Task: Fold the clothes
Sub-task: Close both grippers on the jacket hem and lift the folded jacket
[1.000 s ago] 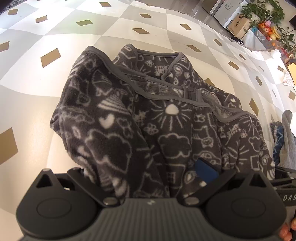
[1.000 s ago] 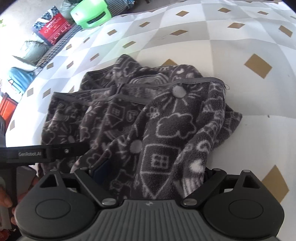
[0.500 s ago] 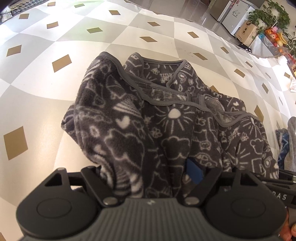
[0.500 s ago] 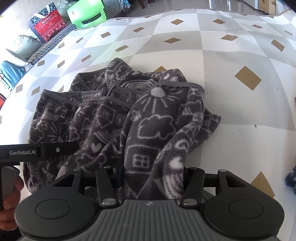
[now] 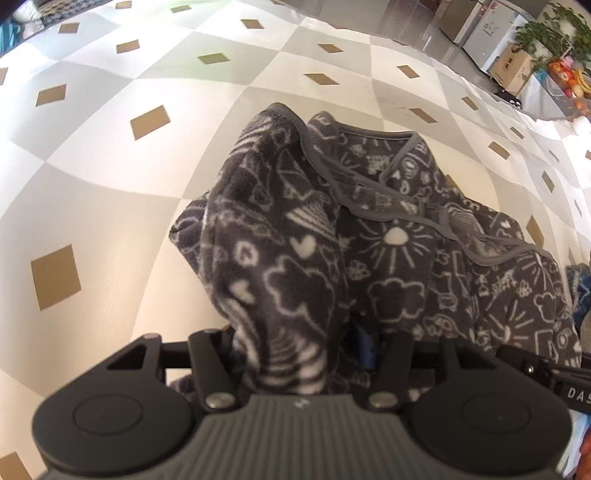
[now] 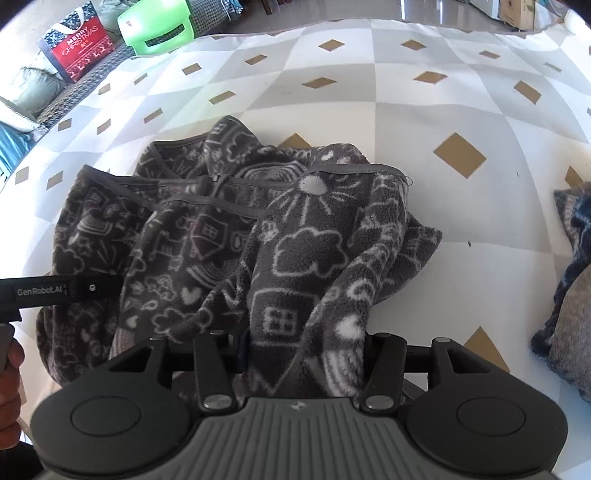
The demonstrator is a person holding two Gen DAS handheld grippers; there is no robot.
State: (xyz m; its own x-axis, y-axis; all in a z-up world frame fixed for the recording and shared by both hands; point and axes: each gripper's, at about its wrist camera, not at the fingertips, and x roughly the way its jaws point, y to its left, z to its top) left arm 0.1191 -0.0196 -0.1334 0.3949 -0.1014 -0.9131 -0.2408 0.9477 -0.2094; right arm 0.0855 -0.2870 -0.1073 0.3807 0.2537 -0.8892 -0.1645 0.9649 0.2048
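A dark grey fleece garment printed with white doodles lies crumpled on the checked tabletop. In the left wrist view my left gripper has a raised fold of its left side between the jaws, which are still closing, and the cloth bunches up tight there. In the right wrist view my right gripper is shut on a lifted fold at the fleece garment's right side. Fabric hides the fingertips in both views. The left gripper's arm shows at the left edge of the right wrist view.
More clothes are piled at the right of the table. Beyond the table's far edge are a green stool, a red gift bag, cardboard boxes and plants. A hand holds the left gripper.
Both grippers' jaws have drawn in from wide onto folds of the fleece. The gripped folds now stand higher and more bunched, and the garment's sides have pulled inward.
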